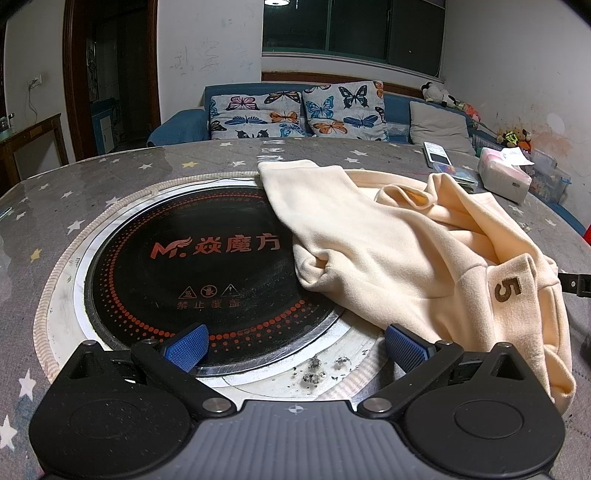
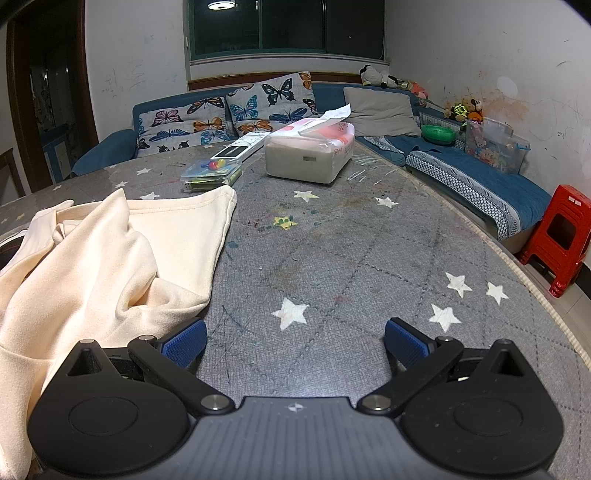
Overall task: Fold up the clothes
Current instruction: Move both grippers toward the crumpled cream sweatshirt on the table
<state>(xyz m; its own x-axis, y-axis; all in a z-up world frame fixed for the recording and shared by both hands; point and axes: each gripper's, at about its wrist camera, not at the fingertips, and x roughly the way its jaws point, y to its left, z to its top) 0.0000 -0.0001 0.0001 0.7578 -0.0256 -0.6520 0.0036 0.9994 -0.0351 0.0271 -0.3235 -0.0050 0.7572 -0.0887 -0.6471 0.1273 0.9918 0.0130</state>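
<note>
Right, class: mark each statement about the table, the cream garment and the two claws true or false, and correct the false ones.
1. The cream garment is neatly folded. False: it lies crumpled.
2. It partly covers the round black hob. True.
3. The left claw grips a sleeve. False: it is open and empty.
4. The right claw is open over bare tablecloth. True.
5. A tissue pack sits on the table. True.

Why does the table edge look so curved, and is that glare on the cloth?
Left wrist view: fisheye bends the grey star-patterned tablecloth; its far side gleams, and the cream sweatshirt is sharp. Right wrist view: a pale sheen between the open right gripper; the ceiling lamp mirrors in the dark window.
</note>
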